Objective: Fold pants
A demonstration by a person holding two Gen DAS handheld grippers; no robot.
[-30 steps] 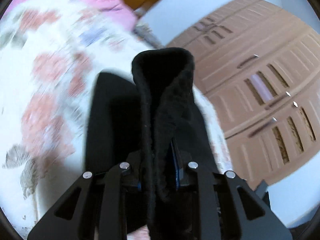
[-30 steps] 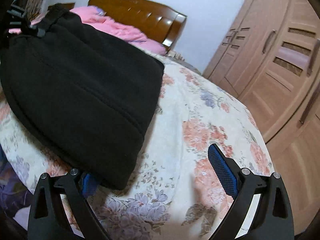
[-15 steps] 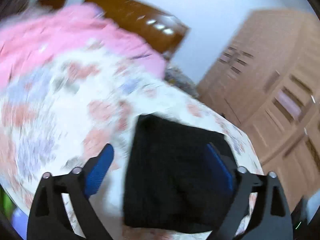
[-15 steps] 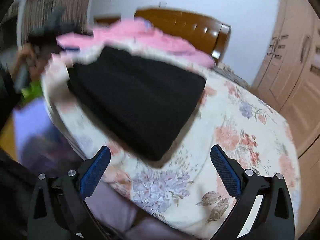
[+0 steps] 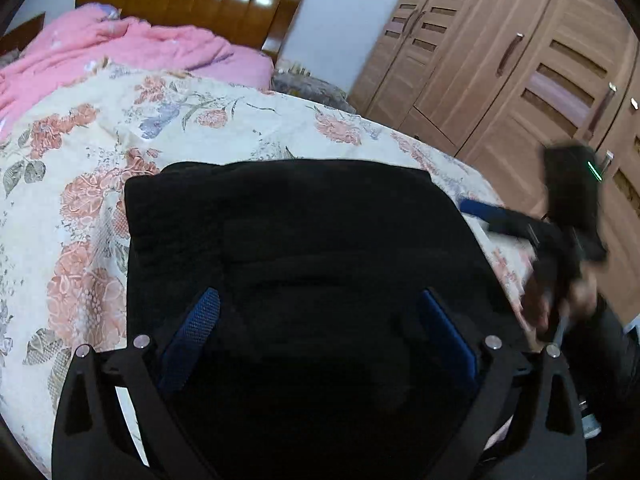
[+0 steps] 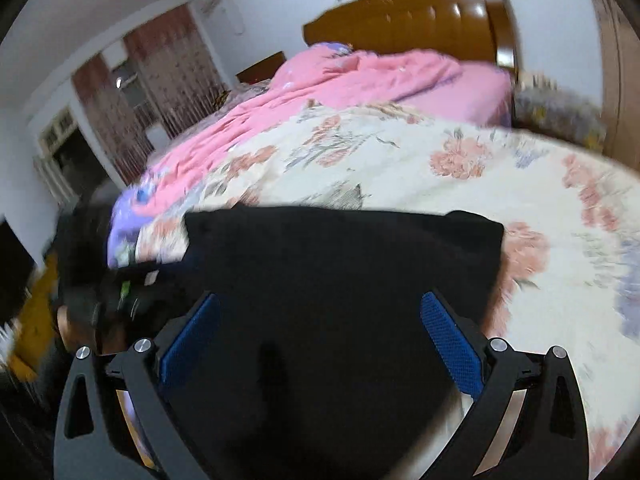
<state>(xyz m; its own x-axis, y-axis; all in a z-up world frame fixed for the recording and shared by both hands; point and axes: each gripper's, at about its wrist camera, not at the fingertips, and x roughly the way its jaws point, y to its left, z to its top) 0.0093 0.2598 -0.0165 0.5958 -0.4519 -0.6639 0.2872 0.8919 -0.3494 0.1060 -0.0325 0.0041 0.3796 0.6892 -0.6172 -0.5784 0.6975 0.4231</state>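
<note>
The black pants [image 5: 296, 248] lie folded into a flat rectangle on the floral bed cover [image 5: 92, 168]. They also show in the right wrist view [image 6: 340, 272]. My left gripper [image 5: 316, 328] is open and empty, hovering over the near part of the pants. My right gripper [image 6: 320, 328] is open and empty over the pants too. The right gripper shows blurred at the right edge of the left wrist view [image 5: 560, 236]. The left gripper shows blurred at the left of the right wrist view [image 6: 112, 296].
A pink quilt [image 5: 120, 52] is bunched at the head of the bed by the wooden headboard [image 5: 192, 4]. A wooden wardrobe [image 5: 520, 64] stands right of the bed. The floral cover [image 6: 520, 184] stretches beyond the pants.
My left gripper opened and let go of the pants, which now lie flat and folded on the bed. Both grippers swung round and now hover over the pants.
</note>
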